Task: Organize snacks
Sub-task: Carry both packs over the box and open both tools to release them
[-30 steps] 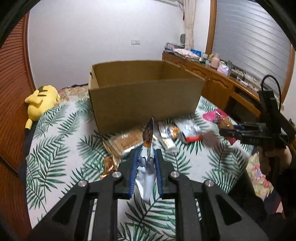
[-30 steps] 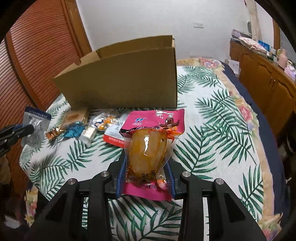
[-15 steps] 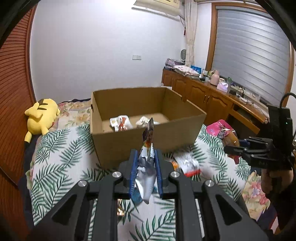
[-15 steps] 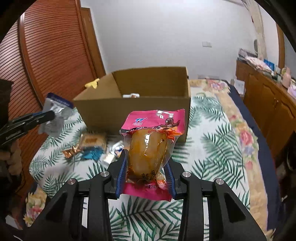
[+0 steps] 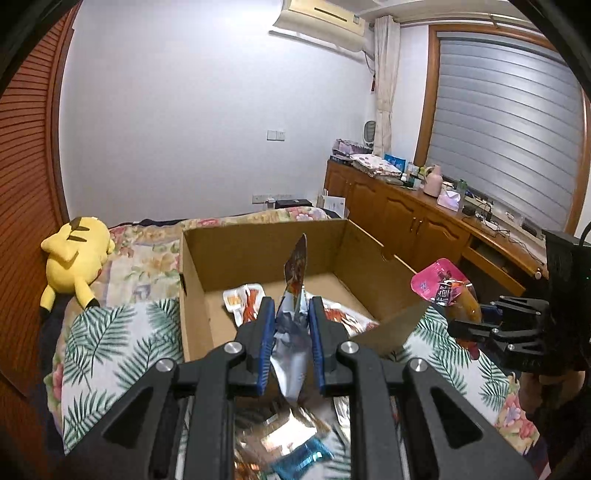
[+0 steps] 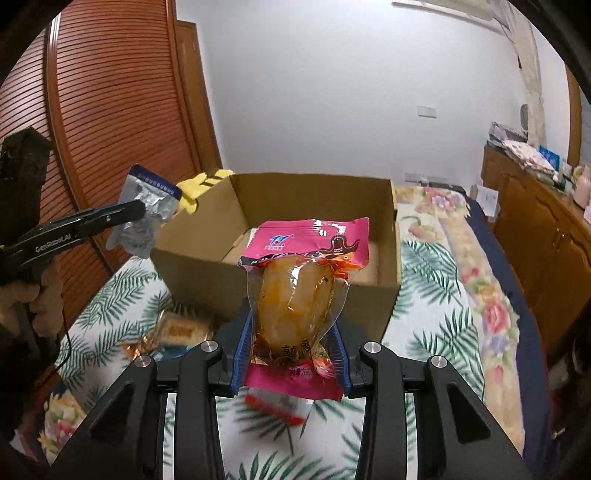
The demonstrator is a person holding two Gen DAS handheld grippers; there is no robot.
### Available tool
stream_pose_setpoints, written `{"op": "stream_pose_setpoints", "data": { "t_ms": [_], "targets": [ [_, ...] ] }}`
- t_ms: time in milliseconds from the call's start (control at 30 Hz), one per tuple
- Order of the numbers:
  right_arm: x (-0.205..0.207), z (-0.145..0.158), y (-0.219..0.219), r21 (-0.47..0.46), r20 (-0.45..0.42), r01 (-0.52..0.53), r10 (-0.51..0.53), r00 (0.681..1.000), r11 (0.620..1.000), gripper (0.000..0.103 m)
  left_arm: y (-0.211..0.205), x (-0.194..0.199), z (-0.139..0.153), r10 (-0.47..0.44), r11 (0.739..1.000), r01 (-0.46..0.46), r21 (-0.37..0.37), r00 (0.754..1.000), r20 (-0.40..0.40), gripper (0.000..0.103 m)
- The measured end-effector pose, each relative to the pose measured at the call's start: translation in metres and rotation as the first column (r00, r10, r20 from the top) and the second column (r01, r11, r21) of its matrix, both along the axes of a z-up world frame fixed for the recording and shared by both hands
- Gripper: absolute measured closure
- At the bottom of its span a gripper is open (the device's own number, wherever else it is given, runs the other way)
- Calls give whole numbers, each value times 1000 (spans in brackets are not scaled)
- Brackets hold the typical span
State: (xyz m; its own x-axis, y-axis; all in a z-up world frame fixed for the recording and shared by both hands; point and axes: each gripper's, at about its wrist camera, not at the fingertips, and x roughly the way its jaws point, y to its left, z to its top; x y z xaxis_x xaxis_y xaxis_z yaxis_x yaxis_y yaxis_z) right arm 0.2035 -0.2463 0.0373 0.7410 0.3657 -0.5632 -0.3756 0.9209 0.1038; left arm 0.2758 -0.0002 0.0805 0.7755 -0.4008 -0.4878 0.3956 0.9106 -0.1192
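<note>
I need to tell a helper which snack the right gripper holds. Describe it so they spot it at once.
Start at the open cardboard box on the palm-leaf bedspread. Just in front of it, the right gripper clamps a pink-topped clear pouch holding an orange-brown piece of food, unlike the crinkled silver packet beside it.

This is someone's bedroom at home. There's a bed (image 5: 122, 332) with a palm-leaf sheet and a floral quilt (image 5: 147, 251) at its far end, plus a yellow plush toy (image 5: 75, 254) lying at the far left edge. A wall air conditioner (image 5: 321, 22) hangs up top, a long wooden cabinet (image 5: 406, 218) cluttered with household stuff runs along the right wall under a shuttered window (image 5: 506, 129), and slatted wooden wardrobe doors (image 6: 118, 122) stand on the left.
</note>
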Motion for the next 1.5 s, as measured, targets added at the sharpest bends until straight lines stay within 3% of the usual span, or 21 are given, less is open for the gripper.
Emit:
{"op": "stream_pose_setpoints", "data": {
  "t_ms": [467,767,1133,1333,1500],
  "targets": [
    [60,8,14,-13,43,-37,37,998,999,66,-16,57,8,-2,1000,2,4,1000,30,88],
    [94,-6,23,-24,11,-49,50,999,998,66,-29,83,-11,-5,999,6,32,999,-34,87],
    [114,-25,35,-31,-40,-59,58,998,998,66,-36,91,-25,-1,998,6,66,998,-71,87],
    [127,-32,41,-27,-72,-69,67,995,997,66,-43,99,-38,-1,995,14,100,992,-128,86],
    [132,-38,45,-35,-93,-74,70,993,997,66,-40,96,-43,20,995,-6,102,990,-139,78]
  ]
}}
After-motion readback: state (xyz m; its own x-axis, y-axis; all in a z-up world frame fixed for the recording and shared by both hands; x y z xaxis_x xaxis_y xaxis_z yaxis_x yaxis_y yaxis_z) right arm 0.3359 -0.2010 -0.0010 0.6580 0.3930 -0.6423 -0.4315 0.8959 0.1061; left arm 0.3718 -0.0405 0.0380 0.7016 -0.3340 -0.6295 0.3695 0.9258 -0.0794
